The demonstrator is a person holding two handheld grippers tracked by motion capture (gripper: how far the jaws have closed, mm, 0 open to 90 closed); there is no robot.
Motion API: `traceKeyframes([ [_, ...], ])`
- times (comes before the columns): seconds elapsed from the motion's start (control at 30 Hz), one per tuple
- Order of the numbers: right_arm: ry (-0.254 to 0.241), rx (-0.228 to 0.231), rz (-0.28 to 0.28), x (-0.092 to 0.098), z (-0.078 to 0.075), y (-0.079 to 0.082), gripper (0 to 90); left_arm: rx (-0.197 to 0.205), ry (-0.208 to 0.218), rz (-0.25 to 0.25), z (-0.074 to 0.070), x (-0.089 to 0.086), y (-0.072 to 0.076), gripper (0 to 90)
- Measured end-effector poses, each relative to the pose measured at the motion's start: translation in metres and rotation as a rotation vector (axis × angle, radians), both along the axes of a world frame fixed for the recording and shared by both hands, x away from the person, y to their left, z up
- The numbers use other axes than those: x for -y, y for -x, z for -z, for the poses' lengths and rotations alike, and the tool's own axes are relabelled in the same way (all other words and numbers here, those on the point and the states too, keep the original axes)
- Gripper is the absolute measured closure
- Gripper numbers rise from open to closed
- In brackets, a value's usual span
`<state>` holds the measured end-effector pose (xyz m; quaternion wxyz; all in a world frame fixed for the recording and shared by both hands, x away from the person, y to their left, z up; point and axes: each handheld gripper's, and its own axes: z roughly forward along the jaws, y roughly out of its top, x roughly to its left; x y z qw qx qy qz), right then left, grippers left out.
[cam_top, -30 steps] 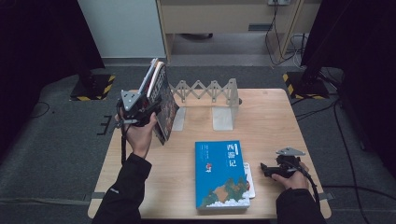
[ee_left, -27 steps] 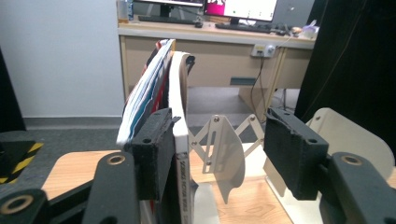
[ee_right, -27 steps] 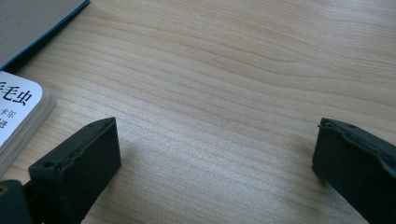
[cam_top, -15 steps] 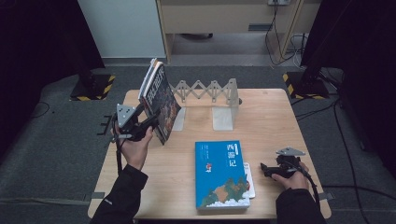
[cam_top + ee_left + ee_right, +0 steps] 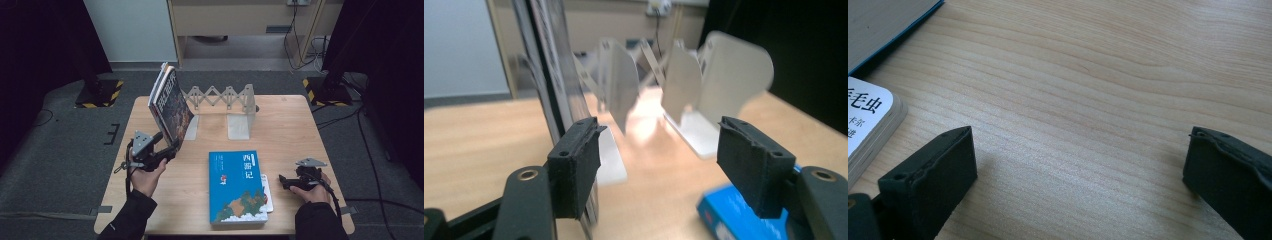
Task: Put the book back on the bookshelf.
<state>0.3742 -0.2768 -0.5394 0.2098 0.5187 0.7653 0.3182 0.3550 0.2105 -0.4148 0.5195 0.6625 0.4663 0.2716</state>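
Black left gripper fingers, just opening, stand apart beside the leaning book; right gripper fingers apart.

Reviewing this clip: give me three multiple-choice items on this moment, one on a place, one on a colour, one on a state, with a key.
1. Where does the dark book stand?
A. upright at the left end of the folding book rack
B. flat at the table's right edge
C. on the floor

2. What colour is the cover of the book lying flat near the table's front edge?
A. red
B. blue
C. yellow

3. How are the jaws of the left gripper?
A. clamped on the dark book
B. shut on nothing
C. open, with nothing between the pads

Key: 1 A, it leans upright by the rack's leftmost plate; 2 B, the high view shows a blue cover; 3 C, the left gripper view shows a wide gap, the book beside one pad.
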Motion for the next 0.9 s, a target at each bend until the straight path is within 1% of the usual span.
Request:
traceKeyframes([
  [0.03,0.001,0.0,0.001,0.0,0.0,0.0,0.7,-0.009,0.0,0.012,0.004,0.001,0.002,32.4],
  [0.1,0.0,-0.001,0.002,0.0,0.0,0.0,0.8,-0.03,-0.03,0.04,0.013,0.005,0.005,32.0],
  [0.13,0.0,0.0,0.005,0.0,0.0,0.0,0.8,-0.044,-0.047,0.063,0.019,0.007,0.006,32.0],
  [0.17,-0.001,-0.001,0.006,0.001,0.0,0.0,0.9,-0.055,-0.048,0.083,0.024,0.01,0.007,32.0],
  [0.23,-0.002,0.002,0.011,0.001,0.0,-0.001,2.0,-0.084,-0.034,0.131,0.032,0.015,0.006,31.9],
  [0.3,-0.001,0.006,0.011,0.002,0.0,0.0,3.7,-0.114,-0.014,0.158,0.039,0.019,0.005,31.5],
  [0.33,-0.002,0.004,0.011,0.002,-0.001,0.0,5.6,-0.133,0.003,0.173,0.043,0.021,0.004,30.9],
  [0.37,-0.004,0.001,0.026,0.003,-0.002,0.0,8.0,-0.156,0.016,0.184,0.046,0.023,0.003,30.9],
  [0.4,-0.002,-0.002,0.029,0.003,-0.003,0.0,9.6,-0.176,0.028,0.193,0.049,0.024,0.003,30.7],
  [0.43,-0.003,-0.003,0.028,0.003,-0.003,0.0,10.9,-0.186,0.04,0.196,0.052,0.025,0.002,30.6],
  [0.5,-0.001,-0.004,0.024,0.004,-0.005,0.0,15.3,-0.203,0.033,0.207,0.056,0.028,0.001,29.7],
  [0.53,-0.01,-0.01,0.032,0.003,-0.007,0.001,15.7,-0.206,0.026,0.212,0.057,0.03,0.0,29.5],
  [0.57,-0.023,-0.004,0.039,0.003,-0.008,0.001,16.0,-0.213,0.019,0.218,0.059,0.032,-0.001,29.3],
  [0.6,-0.026,0.002,0.032,0.003,-0.01,0.001,16.7,-0.22,0.018,0.222,0.06,0.034,-0.001,29.1],
  [0.67,-0.047,0.023,0.024,0.001,-0.015,0.002,18.2,-0.233,0.011,0.229,0.063,0.038,-0.003,28.7],
  [0.73,-0.072,0.05,0.003,-0.002,-0.02,0.004,19.1,-0.244,0.002,0.234,0.066,0.043,-0.004,28.7],
  [0.77,-0.087,0.059,-0.003,-0.004,-0.022,0.005,19.5,-0.254,0.004,0.239,0.068,0.046,-0.004,28.6],
  [0.8,-0.097,0.066,-0.009,-0.006,-0.024,0.006,19.7,-0.264,0.011,0.243,0.07,0.049,-0.005,28.7],
  [0.83,-0.111,0.067,-0.015,-0.009,-0.026,0.008,20.1,-0.27,0.009,0.244,0.072,0.052,-0.005,28.6],
  [0.9,-0.134,0.07,-0.044,-0.014,-0.03,0.011,20.8,-0.289,0.0,0.264,0.076,0.058,-0.006,28.6],
])
